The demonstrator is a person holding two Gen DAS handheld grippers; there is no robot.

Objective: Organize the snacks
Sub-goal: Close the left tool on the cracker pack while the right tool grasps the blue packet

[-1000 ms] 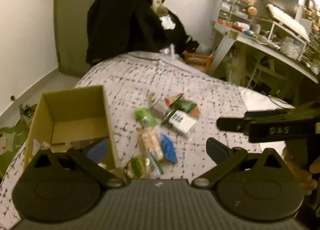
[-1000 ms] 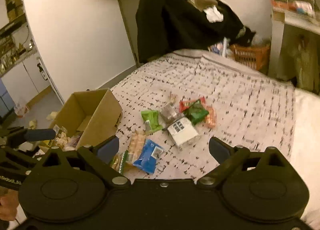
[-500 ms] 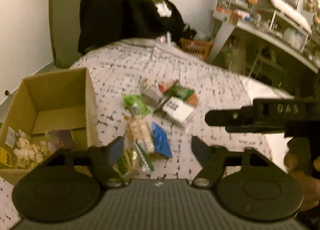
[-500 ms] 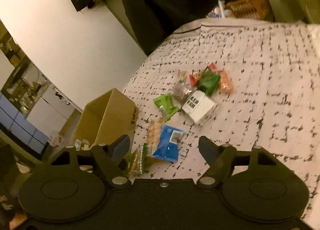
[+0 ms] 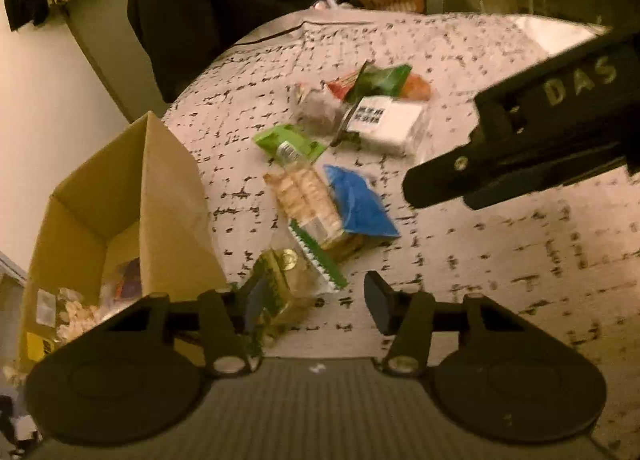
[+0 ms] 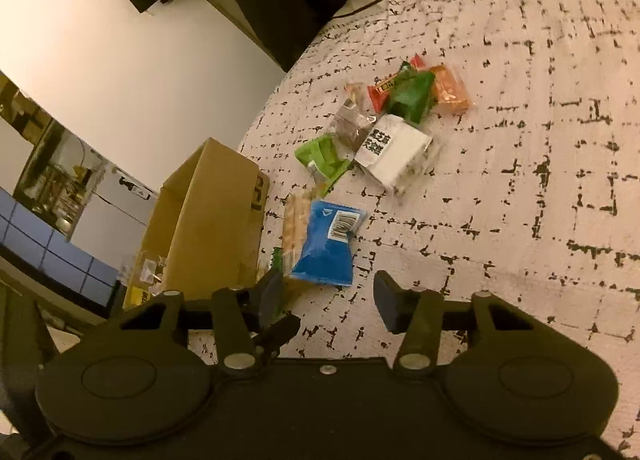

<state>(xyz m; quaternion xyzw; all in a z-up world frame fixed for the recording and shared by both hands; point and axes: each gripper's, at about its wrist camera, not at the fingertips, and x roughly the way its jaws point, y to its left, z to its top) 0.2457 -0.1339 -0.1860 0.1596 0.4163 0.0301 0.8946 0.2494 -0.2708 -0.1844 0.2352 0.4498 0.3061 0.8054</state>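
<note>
Jaws just narrowing but empty, the left gripper [image 5: 312,302] and right gripper [image 6: 326,302] drop toward snack packets [image 5: 320,199] scattered right of the cardboard box [image 5: 120,219], apparently their destination.

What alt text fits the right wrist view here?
The right hand-held gripper, jaws apart and empty, hangs over a blue snack packet on a patterned bedspread. More packets lie scattered beyond it, and an open cardboard box stands to the left.
</note>
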